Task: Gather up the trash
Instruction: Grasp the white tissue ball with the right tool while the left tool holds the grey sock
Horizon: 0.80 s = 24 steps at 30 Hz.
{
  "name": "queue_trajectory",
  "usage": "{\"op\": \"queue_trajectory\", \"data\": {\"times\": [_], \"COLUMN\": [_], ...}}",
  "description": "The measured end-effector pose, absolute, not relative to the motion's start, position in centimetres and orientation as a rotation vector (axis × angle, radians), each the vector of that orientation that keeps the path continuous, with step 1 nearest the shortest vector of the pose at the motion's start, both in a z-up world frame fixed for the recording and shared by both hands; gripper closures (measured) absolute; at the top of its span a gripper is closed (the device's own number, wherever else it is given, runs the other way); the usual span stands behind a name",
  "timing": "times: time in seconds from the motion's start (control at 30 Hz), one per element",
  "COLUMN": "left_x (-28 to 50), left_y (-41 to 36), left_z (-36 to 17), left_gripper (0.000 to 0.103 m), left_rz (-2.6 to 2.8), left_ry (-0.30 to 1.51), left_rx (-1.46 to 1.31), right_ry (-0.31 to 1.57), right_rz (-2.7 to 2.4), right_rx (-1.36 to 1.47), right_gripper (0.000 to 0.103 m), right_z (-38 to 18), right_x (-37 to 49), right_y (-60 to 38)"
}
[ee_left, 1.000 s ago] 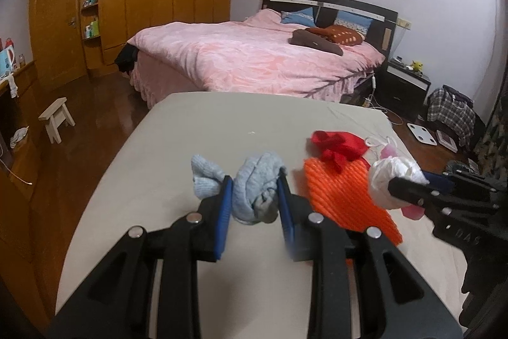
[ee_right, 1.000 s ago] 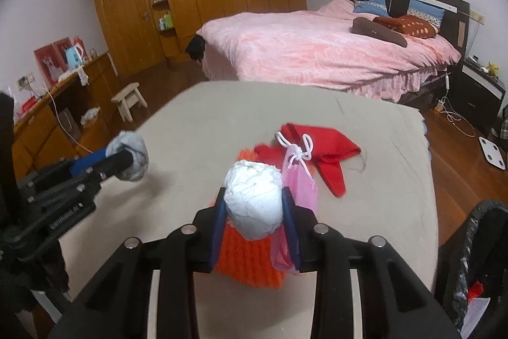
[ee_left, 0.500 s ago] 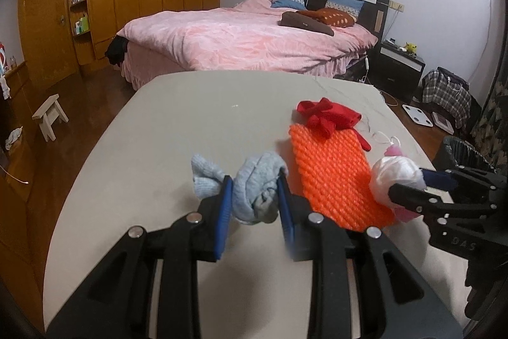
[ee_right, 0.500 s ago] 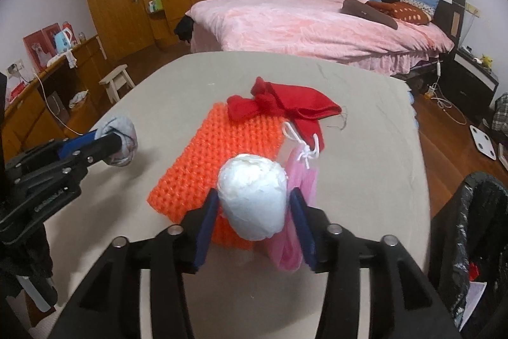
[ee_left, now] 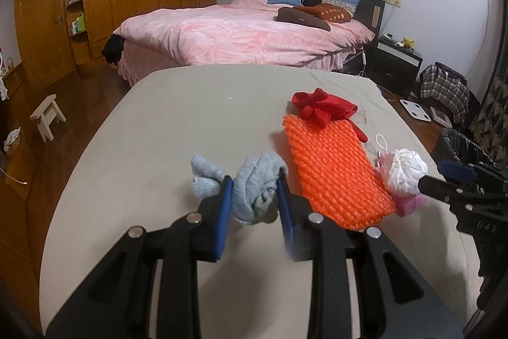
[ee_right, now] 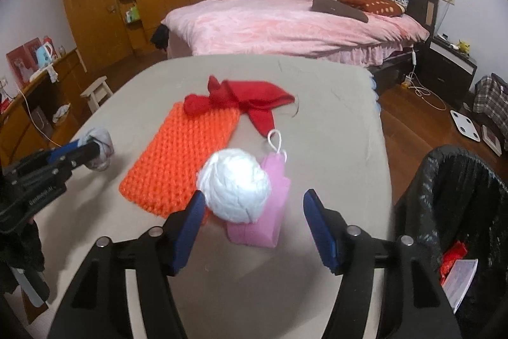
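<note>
— Since a second ago the right gripper (ee_right: pixel 250 218) has let its jaws spread; they have just been opening, and the white crumpled wad (ee_right: pixel 235 183) that was squeezed between the pads now sits loose between them, leaning toward the left pad, well clear of the right one.

— And what is under the wad?

— It rests on a small pink bag (ee_right: pixel 263 205) with a white cord loop, lying on the beige table (ee_right: pixel 333 148) right between the fingers. Just left of that gripper's tips is the orange knitted mat (ee_right: pixel 187 148), and ahead of it, at the mat's far end, the red cloth (ee_right: pixel 247 97).

— The other hand?

— The left gripper (ee_left: pixel 255 196) pinches a bundle of light blue-grey fabric (ee_left: pixel 254 189) between its blue pads, as it did a second ago; part of the bundle sticks out past the left pad. From this gripper the orange mat lies just to the right, and the wad and right gripper farther right.

— Where is the bin?

— A bin lined with a black bag (ee_right: pixel 454 199) stands off the table's edge, right of the right gripper, with some red scrap and paper visible inside.
</note>
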<state>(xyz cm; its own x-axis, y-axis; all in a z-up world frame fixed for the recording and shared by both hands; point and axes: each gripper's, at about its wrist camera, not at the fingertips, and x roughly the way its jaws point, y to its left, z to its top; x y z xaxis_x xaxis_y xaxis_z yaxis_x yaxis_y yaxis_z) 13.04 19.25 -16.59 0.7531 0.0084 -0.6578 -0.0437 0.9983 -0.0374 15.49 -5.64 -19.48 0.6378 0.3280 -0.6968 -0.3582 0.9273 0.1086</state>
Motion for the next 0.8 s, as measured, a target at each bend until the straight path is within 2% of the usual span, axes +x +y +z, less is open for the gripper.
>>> {"op": "queue_trajectory", "data": {"times": [0.17, 0.5, 0.8], "left_x": [13.3, 13.2, 12.8], "left_y": [19.1, 19.1, 18.9], "left_z": [-16.3, -16.0, -14.3], "left_gripper": [0.076, 0.076, 0.076], "left_rz": [0.026, 0.028, 0.027], "left_ry": [0.710, 0.710, 0.675], "left_rx": [-0.054, -0.057, -0.069], "right_ry": [0.776, 0.836, 0.730], "right_rz": [0.422, 0.417, 0.434], "right_rx": [-0.070, -0.123, -0.021], "right_gripper": [0.041, 0.071, 0.072], "right_z": [-19.5, -20.7, -16.1], "right_x": [16.4, 17.1, 15.7], "right_y": [-3.9, -2.6, -4.9]}}
